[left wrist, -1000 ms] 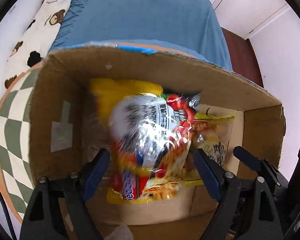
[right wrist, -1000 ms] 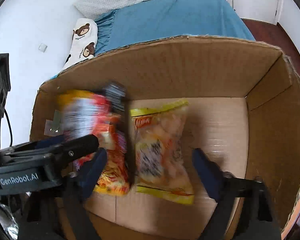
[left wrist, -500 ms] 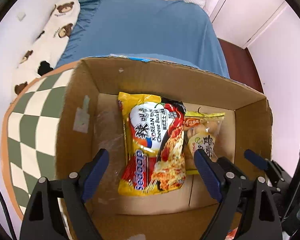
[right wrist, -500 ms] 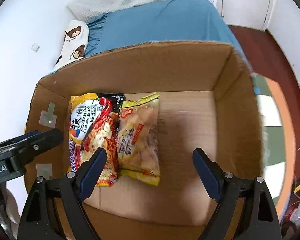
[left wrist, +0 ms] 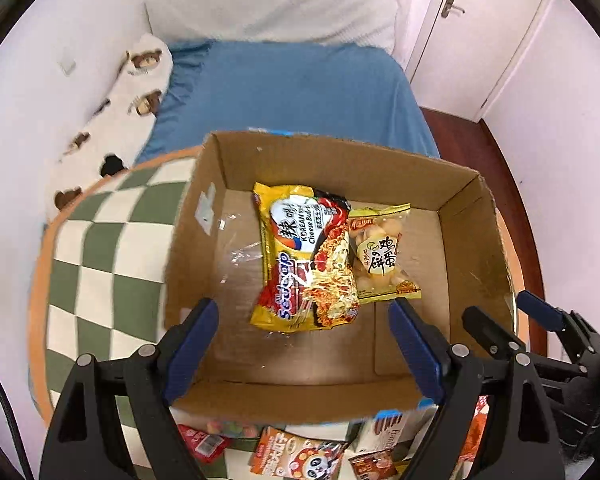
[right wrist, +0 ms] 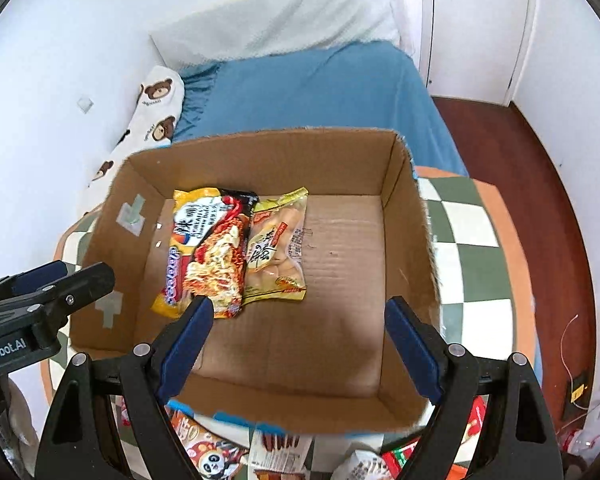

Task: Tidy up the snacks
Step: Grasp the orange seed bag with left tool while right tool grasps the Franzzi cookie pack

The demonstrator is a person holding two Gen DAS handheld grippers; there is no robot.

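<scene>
Both grippers hang above the near wall of the open brown cardboard box [left wrist: 332, 160], pointing down into it. The left gripper [left wrist: 304, 344] is released, its blue-padded fingers spread wide and holding nothing; the right gripper [right wrist: 300, 340] is likewise spread and empty. On the box floor the yellow-and-red instant noodle packet [left wrist: 304, 256] lies flat, touching the yellow-edged clear bag of round biscuits [left wrist: 380, 256] beside it. More snack packets [right wrist: 208, 448] lie on the green-and-white checkered worktop [left wrist: 100, 248] just outside the near wall.

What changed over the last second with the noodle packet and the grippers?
The left gripper let go of the yellow-and-red instant noodle packet, which now lies flat in the brown cardboard box. Both grippers drew back, open. The yellow egg-biscuit bag stayed put.
</scene>
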